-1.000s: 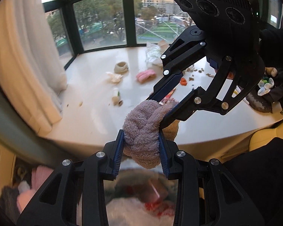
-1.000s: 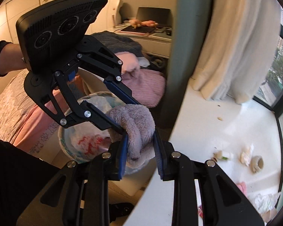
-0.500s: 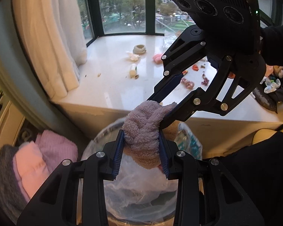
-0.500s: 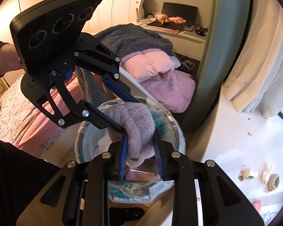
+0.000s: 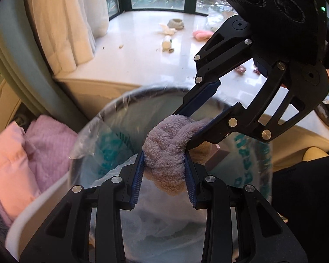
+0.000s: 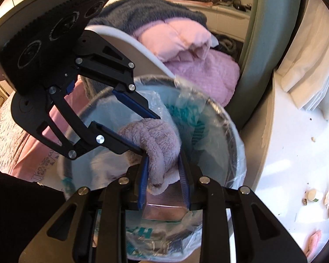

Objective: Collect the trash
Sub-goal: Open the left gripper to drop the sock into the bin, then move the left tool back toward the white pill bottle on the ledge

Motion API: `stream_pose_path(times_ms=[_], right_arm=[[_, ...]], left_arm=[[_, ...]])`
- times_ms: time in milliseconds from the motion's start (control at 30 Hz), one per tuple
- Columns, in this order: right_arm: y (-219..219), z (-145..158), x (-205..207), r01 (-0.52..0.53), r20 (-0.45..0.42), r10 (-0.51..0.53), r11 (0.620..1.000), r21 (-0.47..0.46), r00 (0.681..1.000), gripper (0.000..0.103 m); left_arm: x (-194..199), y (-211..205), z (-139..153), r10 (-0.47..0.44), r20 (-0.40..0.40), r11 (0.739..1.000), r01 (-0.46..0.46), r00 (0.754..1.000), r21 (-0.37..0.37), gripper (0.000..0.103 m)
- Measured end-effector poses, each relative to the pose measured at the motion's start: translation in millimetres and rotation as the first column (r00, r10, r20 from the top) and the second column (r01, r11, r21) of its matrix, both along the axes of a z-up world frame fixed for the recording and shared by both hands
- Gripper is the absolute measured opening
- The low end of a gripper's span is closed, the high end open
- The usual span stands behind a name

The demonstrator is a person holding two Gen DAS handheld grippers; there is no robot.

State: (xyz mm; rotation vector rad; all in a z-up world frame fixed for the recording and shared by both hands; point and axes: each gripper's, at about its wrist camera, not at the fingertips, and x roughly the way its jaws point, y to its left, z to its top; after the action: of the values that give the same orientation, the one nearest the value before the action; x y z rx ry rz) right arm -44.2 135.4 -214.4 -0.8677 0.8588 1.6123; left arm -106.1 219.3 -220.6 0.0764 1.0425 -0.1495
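Nearest the cameras, the left gripper (image 5: 164, 173) and the right gripper (image 6: 163, 175) each pinch the same fluffy lilac cloth (image 5: 166, 151) from opposite sides, so it hangs bunched between them. They hold it just above the open mouth of a plastic-lined bin (image 5: 111, 109), apparently so that letting go will drop it inside. Farther off, more scraps (image 5: 167, 43) lie scattered on the white window ledge (image 5: 138, 61), likely awaiting collection, with a pale curtain (image 5: 61, 22) at its left.
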Motion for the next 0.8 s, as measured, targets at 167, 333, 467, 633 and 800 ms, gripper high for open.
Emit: stream_pose_path(times_ms=[167, 333, 467, 633, 800], right_arm=[[-1.0, -10.1, 3.0, 0.022, 0.017, -0.022, 1.0, -0.003, 1.0, 0.051], [-18.1, 4.8, 15.8, 0.086, 0.03, -0.087, 0.996, 0.03, 0.996, 0.08], [-41.0, 21.9, 32.5, 0.195, 0.052, -0.198, 0.979, 0.06, 0.979, 0.087], [-71.3, 43.0, 52.1, 0.337, 0.069, -0.344, 0.936, 0.103, 0.936, 0.087], [-109.6, 63.3, 72.9, 0.471, 0.049, -0.481, 0.871, 0.143, 0.875, 0.087]], left_arm=[[-2.2, 2.9, -9.4, 0.034, -0.011, 0.999, -0.033, 0.999, 0.011, 0.057], [-13.4, 4.7, 1.7, 0.059, 0.015, 0.998, -0.059, 0.998, 0.009, 0.092], [-15.1, 2.3, 14.4, 0.075, 0.046, 0.997, -0.076, 0.996, 0.013, 0.097], [-4.4, -9.3, 37.7, 0.046, 0.105, 0.999, -0.048, 0.993, 0.013, 0.097], [20.3, -31.2, 64.1, -0.019, 0.166, 1.0, 0.02, 0.986, -0.002, 0.097]])
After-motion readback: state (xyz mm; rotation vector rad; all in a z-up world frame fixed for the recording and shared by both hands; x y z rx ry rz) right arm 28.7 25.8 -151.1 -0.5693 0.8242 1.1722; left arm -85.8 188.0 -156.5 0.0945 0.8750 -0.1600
